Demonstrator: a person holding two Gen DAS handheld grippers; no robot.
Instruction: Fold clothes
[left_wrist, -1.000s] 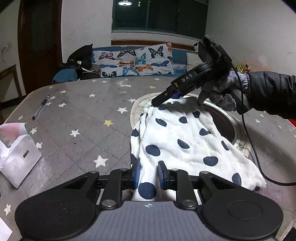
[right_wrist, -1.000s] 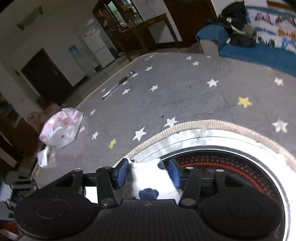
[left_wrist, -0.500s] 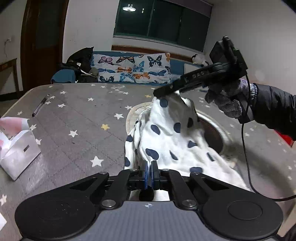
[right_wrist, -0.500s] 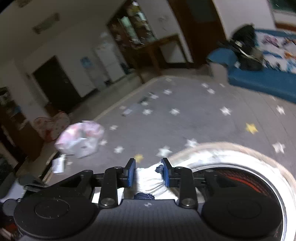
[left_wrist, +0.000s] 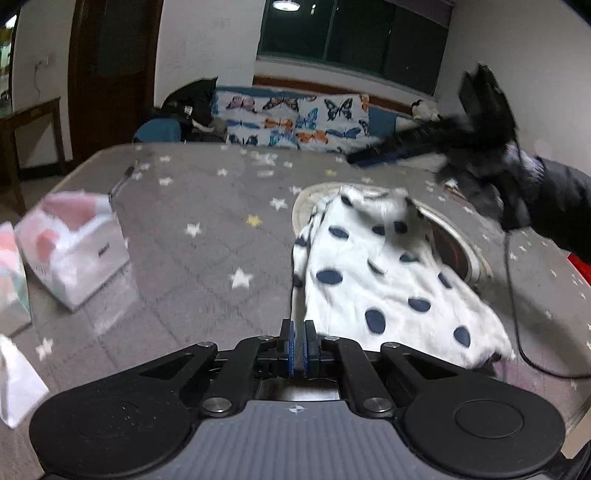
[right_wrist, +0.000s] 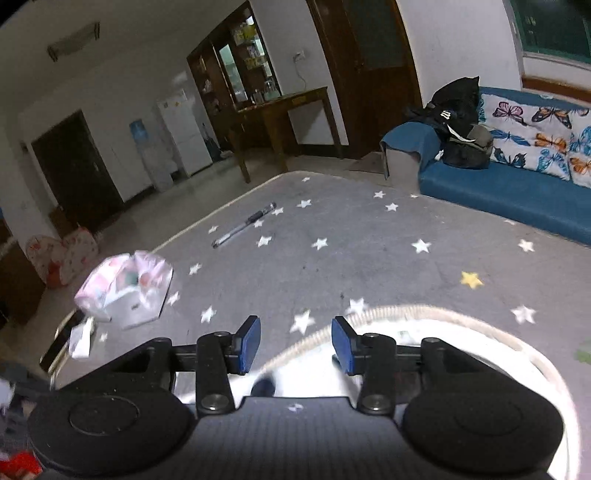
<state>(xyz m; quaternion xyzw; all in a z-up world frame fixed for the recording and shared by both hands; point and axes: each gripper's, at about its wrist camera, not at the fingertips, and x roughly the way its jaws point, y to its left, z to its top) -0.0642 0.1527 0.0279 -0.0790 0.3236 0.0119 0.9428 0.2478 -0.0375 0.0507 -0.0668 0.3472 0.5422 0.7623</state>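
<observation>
Polka-dot garment (left_wrist: 388, 280) spread on counter (left_wrist: 207, 221) at two o'clock of left gripper (left_wrist: 297, 341), pads pinched together, empty. Right gripper (right_wrist: 294, 341) raised, pads apart, holding nothing.

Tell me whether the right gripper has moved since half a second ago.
Yes. The right gripper has swung rightward, away from the butterfly cushions, with its fingers now apart and the polka-dot cloth released.

White garment (left_wrist: 388, 280) w/ navy dots; grey tablecloth (left_wrist: 207, 258) w/ stars.
</observation>
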